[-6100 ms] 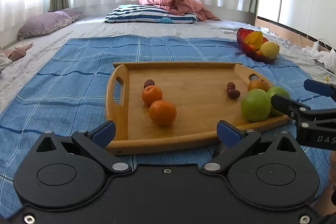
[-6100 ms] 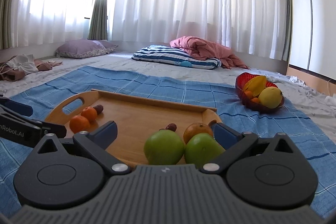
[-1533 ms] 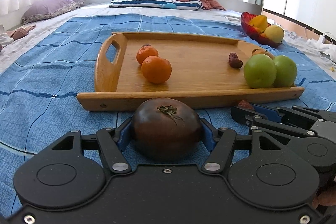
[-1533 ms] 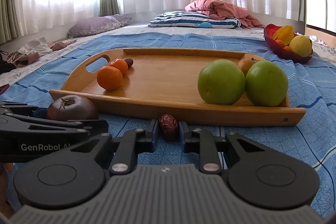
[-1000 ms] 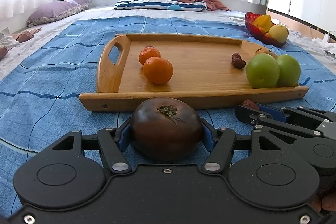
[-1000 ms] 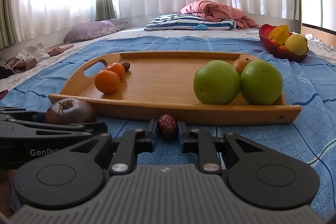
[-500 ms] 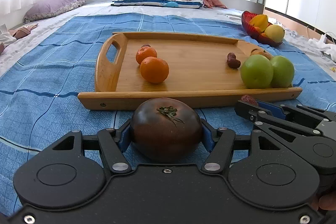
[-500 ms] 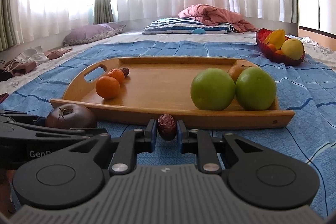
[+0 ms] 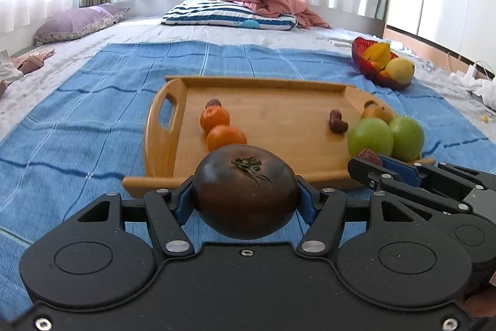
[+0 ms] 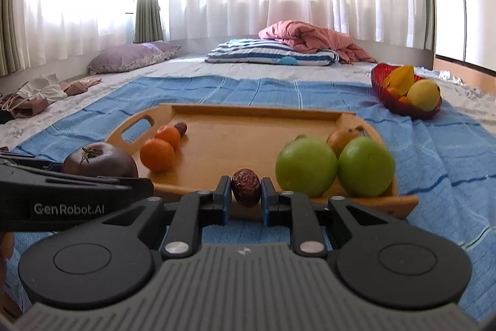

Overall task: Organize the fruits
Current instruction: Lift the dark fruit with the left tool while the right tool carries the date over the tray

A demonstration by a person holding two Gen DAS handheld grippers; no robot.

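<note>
Both grippers have risen since the earlier frames, and the near rim of the bamboo tray w/ cut-out handle [image 9: 161,126] now sits lower in each view. Left gripper [image 9: 245,200] is clenched on the dark purple-brown round tomato [image 9: 245,191]; right gripper [image 10: 246,196] pinches the small wrinkled red-brown date [image 10: 246,187]. Each fruit hangs above the blue checked cloth [image 9: 77,120], just short of the tray. Probably lifted to clear the rim. Orange mandarins [image 9: 226,138] lie tray-left, green apples [image 10: 305,166] tray-right, so sorting is likely by kind.
</note>
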